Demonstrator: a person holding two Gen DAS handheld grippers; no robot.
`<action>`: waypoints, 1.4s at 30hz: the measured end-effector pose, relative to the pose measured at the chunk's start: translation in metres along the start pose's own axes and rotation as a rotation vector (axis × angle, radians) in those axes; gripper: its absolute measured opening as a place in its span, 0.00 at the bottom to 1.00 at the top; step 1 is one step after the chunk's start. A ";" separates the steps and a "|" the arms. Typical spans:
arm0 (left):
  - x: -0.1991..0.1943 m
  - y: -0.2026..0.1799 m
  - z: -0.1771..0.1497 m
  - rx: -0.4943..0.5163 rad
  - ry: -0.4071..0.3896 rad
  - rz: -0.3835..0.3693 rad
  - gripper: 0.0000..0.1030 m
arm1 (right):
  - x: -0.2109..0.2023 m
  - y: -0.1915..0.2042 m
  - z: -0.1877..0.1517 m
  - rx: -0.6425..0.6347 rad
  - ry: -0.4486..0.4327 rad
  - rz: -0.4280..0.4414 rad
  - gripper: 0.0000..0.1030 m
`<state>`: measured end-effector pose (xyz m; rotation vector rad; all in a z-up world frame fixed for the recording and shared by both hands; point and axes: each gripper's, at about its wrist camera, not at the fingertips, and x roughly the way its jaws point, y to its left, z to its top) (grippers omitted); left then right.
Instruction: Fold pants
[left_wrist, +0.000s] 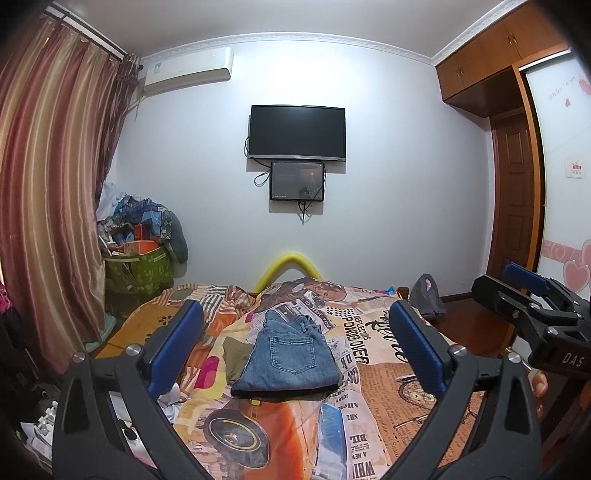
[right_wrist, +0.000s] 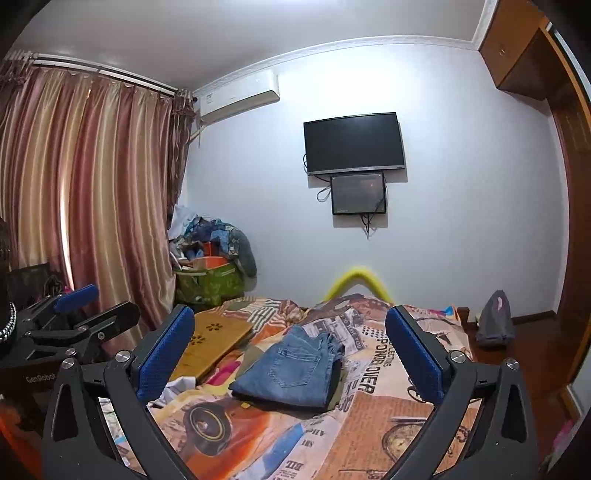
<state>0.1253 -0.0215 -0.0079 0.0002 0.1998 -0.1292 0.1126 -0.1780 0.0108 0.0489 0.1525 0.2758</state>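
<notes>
Jeans (left_wrist: 290, 360) lie folded mid-bed (left_wrist: 388, 424), both grippers spread wide, clear.

The pants (left_wrist: 290, 360) (right_wrist: 295, 369) are blue denim jeans, folded into a compact, roughly rectangular stack. They lie flat on the printed bedcover (left_wrist: 376, 369) (right_wrist: 373, 413) near the middle of the bed. A rear patch pocket (left_wrist: 291, 350) (right_wrist: 293, 363) with contrast stitching faces upward. The nearest folded edge is thick and even, showing several layers. The far end is narrower and slightly rumpled, with loose folds of fabric. Nothing touches or grips the garment. An olive fabric item (left_wrist: 236, 352) lies partly beneath one side.
</notes>
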 end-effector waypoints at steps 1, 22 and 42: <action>0.001 0.000 0.000 -0.001 0.002 0.000 0.99 | 0.000 0.000 0.001 0.000 0.000 0.000 1.00; 0.008 -0.005 -0.008 -0.003 0.013 -0.019 1.00 | 0.002 -0.004 -0.001 0.009 0.006 -0.004 1.00; 0.007 -0.005 -0.010 -0.006 0.019 -0.032 1.00 | 0.008 -0.002 -0.003 0.016 0.011 -0.001 1.00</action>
